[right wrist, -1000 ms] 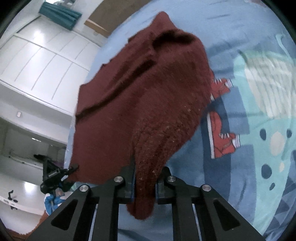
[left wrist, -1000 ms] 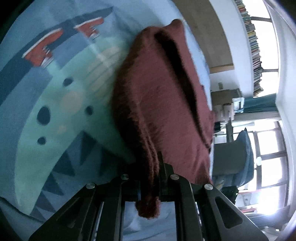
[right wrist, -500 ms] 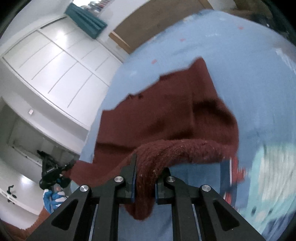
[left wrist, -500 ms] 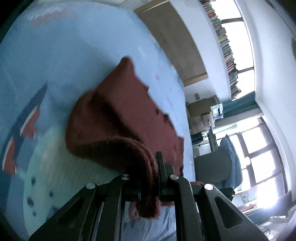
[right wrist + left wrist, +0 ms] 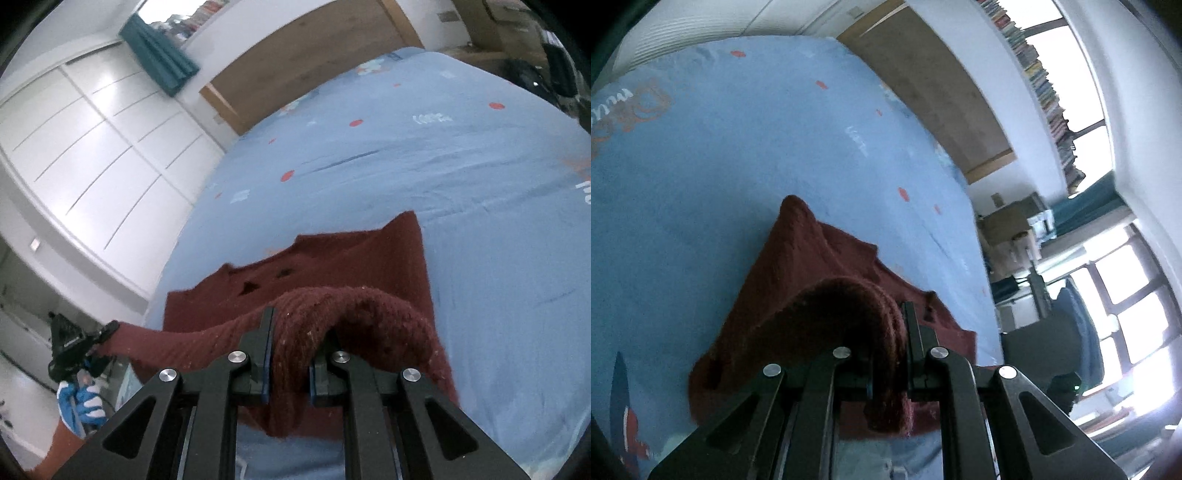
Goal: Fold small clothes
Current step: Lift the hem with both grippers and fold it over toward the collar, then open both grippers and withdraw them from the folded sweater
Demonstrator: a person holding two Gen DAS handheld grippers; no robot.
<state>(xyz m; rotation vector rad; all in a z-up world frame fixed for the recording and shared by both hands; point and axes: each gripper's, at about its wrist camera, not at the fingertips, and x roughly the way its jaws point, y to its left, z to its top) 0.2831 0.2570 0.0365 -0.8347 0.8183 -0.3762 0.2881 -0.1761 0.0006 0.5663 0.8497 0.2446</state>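
1. Left wrist view: we see the left hand-held gripper (image 5: 888,354) clamped tight on a thick rolled edge of the dark red knitted sweater (image 5: 809,273). A short tuft of the knit hangs out below the jaws. The rest of the sweater lies spread on the blue bedsheet (image 5: 738,155), its far corner pointing toward the wooden headboard (image 5: 934,85). The held edge arches up over the flat part, so a fold is under way.

2. Right wrist view: the right hand-held gripper (image 5: 290,360) is likewise closed narrow on a bunched edge of the sweater (image 5: 354,266), with the knit looping over the right finger. Off to the left of the sweater, the other gripper (image 5: 74,347) is visible gripping the same raised edge, which stretches taut between the two. A gloved hand (image 5: 79,400) holds it. The flat body of the sweater rests on the bedsheet (image 5: 424,155), between us and the headboard (image 5: 306,59).

3. Step in hand, as we judge it: carrying the near edge over the sweater toward its far edge, to halve it.

4. The next move likely calls for keeping both grippers level and evenly apart, lowering the edge onto the far hem nearer the headboard, and only then letting go, so the knit lands without bunching.
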